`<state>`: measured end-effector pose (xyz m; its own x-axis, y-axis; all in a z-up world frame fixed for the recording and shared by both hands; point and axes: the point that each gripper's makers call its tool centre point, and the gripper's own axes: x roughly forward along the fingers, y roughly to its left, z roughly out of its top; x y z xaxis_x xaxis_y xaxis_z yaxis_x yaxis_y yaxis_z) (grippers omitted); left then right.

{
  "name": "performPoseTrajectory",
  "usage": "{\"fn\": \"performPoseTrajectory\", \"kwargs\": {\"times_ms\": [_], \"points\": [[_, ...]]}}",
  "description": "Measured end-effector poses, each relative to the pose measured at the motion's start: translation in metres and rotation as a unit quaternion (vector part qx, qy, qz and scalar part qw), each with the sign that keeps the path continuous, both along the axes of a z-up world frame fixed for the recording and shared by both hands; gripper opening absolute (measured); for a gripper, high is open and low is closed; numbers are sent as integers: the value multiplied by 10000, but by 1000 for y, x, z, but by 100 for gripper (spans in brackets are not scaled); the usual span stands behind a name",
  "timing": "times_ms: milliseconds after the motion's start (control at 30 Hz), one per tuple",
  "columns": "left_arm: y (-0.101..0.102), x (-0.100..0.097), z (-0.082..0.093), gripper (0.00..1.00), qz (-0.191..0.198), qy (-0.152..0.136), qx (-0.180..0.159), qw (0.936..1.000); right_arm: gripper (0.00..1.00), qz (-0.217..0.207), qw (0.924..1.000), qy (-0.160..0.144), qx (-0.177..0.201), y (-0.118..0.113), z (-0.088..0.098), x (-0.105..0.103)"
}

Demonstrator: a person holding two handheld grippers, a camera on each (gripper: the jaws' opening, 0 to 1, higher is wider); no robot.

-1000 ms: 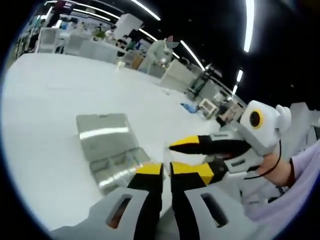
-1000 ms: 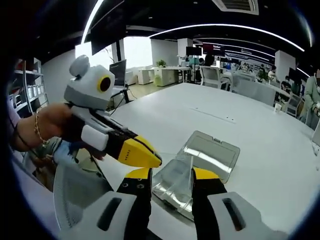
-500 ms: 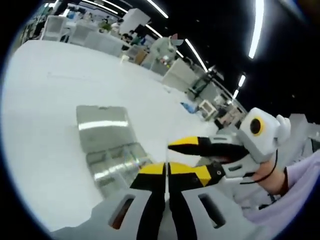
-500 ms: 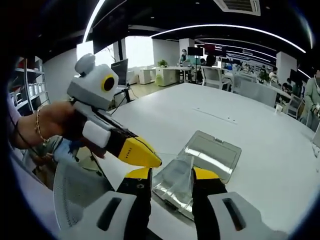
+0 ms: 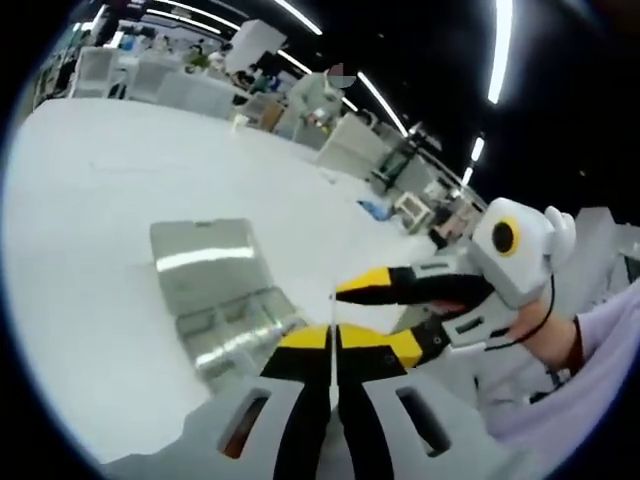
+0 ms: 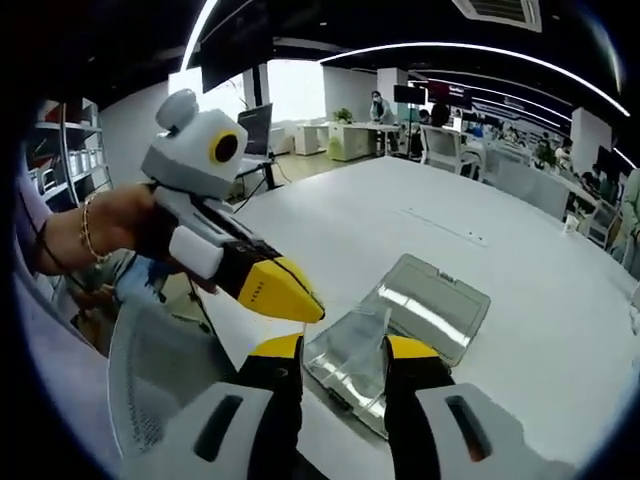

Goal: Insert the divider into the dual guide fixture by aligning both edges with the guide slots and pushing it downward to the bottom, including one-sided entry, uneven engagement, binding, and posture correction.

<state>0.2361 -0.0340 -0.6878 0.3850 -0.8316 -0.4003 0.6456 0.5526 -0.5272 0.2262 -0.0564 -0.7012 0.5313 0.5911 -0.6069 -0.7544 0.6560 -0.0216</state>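
A clear plastic box (image 5: 235, 335) lies on the white table with its lid (image 5: 205, 265) folded out flat behind it. In the left gripper view my left gripper (image 5: 331, 335) is shut, yellow tips touching just right of the box, nothing visible between them. My right gripper (image 5: 375, 315) reaches in from the right, its jaws apart. In the right gripper view my right gripper (image 6: 345, 348) stands open over the near end of the box (image 6: 350, 365). A thin clear upright edge (image 6: 384, 325) rises there; I cannot tell whether it is the divider. The left gripper (image 6: 290, 298) points in from the left.
The white table (image 5: 100, 180) stretches far beyond the box. Its near edge (image 6: 225, 300) runs just left of the box. A hand with a bracelet (image 6: 110, 225) holds the left gripper. Desks and chairs (image 6: 440, 145) stand far behind.
The left gripper's jaws closed from a narrow gap to touching. Both views shifted slightly with the hands. The right gripper stays open and the box has not moved.
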Motion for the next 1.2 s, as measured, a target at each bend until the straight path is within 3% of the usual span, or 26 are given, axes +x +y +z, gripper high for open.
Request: {"fn": "performPoseTrajectory", "kwargs": {"times_ms": [200, 267, 300, 367, 433, 500, 633, 833, 967, 1200], "points": [[6, 1, -1, 0, -128, -201, 124, 9996, 24, 398, 9992, 67, -18, -14, 3, -5], [8, 0, -2, 0, -285, -393, 253, 9985, 24, 612, 9981, 102, 7, -18, 9, -6], [8, 0, -2, 0, -397, -548, 348, 9971, 23, 949, 9954, 108, -84, -19, 11, -9], [8, -1, -4, 0, -539, -714, 490, 9948, 24, 1121, 9934, 128, -207, -22, 14, -10], [4, -4, -4, 0, -765, -968, 610, 9905, 23, 1588, 9864, 137, -404, -24, 18, -15], [2, -5, -4, 0, -829, -1013, 650, 9893, 25, 1663, 9848, 130, -488, -26, 21, -14], [-3, -8, -6, 0, -980, -1077, 682, 9870, 25, 2160, 9723, 147, -883, -26, 21, -17], [-13, -18, -2, 0, -1439, -1389, 795, 9766, 22, 2769, 9494, 258, -1459, -24, 15, -19], [-23, -27, 3, 0, -1695, -1519, 795, 9705, 19, 3042, 9400, 352, -1504, -15, 13, -23], [-34, -40, 2, 0, -2059, -1747, 978, 9579, 5, 3479, 9200, 473, -1742, -10, 6, -34]]}}
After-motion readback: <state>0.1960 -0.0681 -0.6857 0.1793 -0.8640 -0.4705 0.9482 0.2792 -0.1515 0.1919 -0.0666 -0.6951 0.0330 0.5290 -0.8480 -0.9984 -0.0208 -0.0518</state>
